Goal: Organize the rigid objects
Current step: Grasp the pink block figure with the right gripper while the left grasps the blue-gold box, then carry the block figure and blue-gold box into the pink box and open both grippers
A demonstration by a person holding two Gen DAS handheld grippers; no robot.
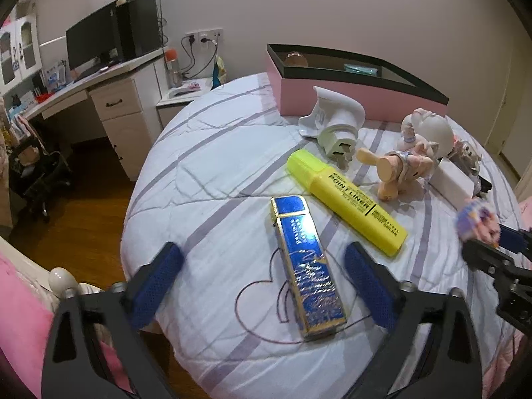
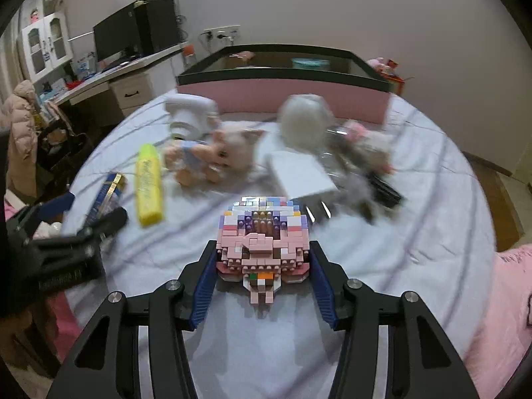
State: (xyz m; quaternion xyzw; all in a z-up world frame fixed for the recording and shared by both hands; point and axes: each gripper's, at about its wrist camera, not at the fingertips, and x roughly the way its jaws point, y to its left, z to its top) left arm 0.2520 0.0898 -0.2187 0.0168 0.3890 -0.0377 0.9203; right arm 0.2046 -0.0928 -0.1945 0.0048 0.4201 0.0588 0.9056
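Blurring behind right tool clamped on brick figure; left tool agape astride lighter.

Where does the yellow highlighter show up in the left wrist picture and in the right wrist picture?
Left wrist view: yellow highlighter lies right of centre, diagonal, beside the blue lighter.
Right wrist view: yellow highlighter lies left of centre, nearly upright in the picture and blurred.
Shared landmark: the pink box at the back of the bed.

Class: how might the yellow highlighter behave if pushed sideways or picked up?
The highlighter looks like stiff plastic, so it probably keeps its shape. Its flattish barrel would likely slide, not roll, on the soft quilt. Smooth sides may slip.
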